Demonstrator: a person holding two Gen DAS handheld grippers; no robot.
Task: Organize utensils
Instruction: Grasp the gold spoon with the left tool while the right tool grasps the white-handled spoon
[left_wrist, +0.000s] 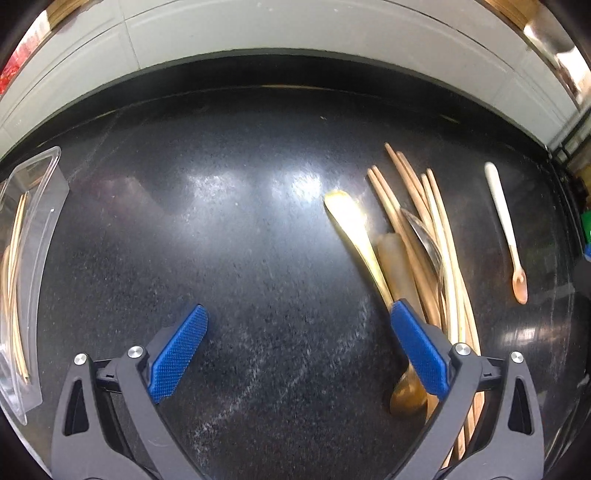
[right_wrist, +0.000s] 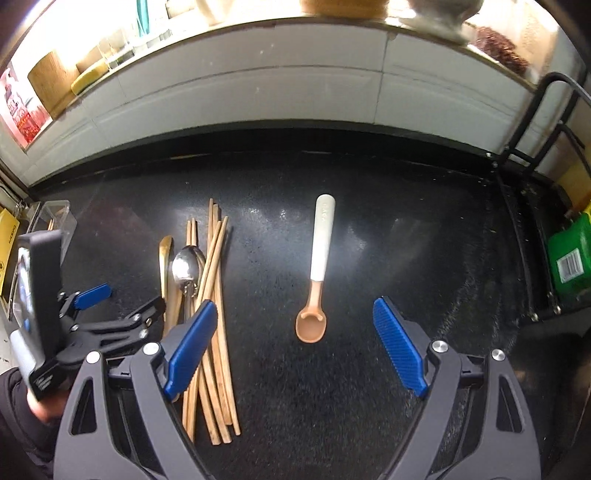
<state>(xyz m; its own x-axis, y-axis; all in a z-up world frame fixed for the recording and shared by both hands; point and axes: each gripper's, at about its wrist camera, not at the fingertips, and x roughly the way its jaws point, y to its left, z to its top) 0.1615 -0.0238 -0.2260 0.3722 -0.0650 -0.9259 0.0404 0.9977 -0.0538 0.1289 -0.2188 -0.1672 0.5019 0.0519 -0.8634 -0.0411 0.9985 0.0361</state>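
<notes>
Wooden chopsticks (right_wrist: 216, 317) heaped with metal spoon (right_wrist: 186, 264), gold spoon (left_wrist: 354, 236) on black counter (left_wrist: 240, 240). Peach-white spoon (right_wrist: 314, 291) lies apart, between my right gripper (right_wrist: 295, 347) pads, jaws spread, nothing held. My left gripper (left_wrist: 299, 354) likewise spread, empty. Clear tray (left_wrist: 33, 229) far left.

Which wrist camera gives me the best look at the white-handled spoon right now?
The right wrist view: the white-handled spoon lies whole and centred, apart from the other utensils, framed by the open right gripper. The left wrist view shows it smaller and warped near the right edge, beyond the chopsticks.
</notes>
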